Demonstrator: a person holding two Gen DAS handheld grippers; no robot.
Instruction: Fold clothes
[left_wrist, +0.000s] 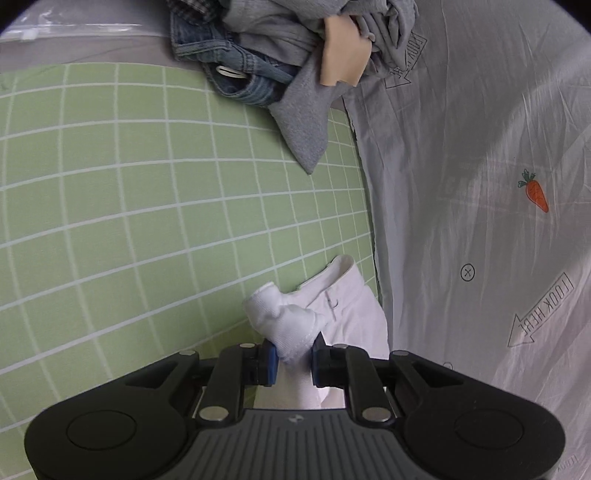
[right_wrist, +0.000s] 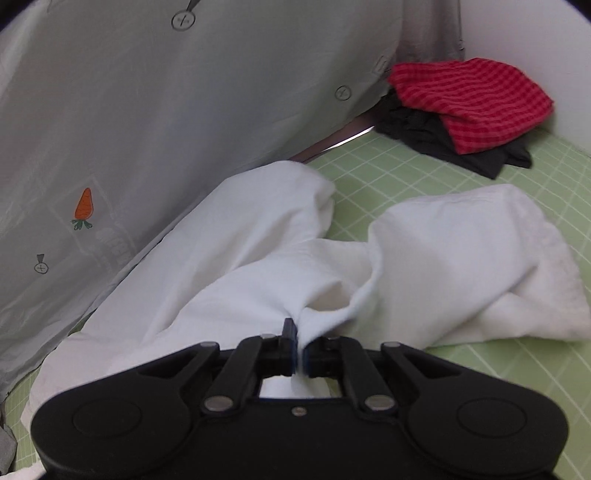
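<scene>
Both grippers pinch the white garment (right_wrist: 258, 258) lying on the green sheet (left_wrist: 129, 221): left gripper (left_wrist: 291, 360) clamps a bunched edge, right gripper (right_wrist: 300, 354) a thin fold. Grey curtain (right_wrist: 184, 110) alongside; clothes pile (left_wrist: 258, 48) far left, red cloth (right_wrist: 472, 103) far right.

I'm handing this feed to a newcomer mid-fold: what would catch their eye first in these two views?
First, the white garment sprawled over the green checked sheet, pinched by both the left gripper and the right gripper. Next, the red checked cloth on dark clothes in the far right corner. Then the orange carrot print on the grey cover beside the sheet.
</scene>
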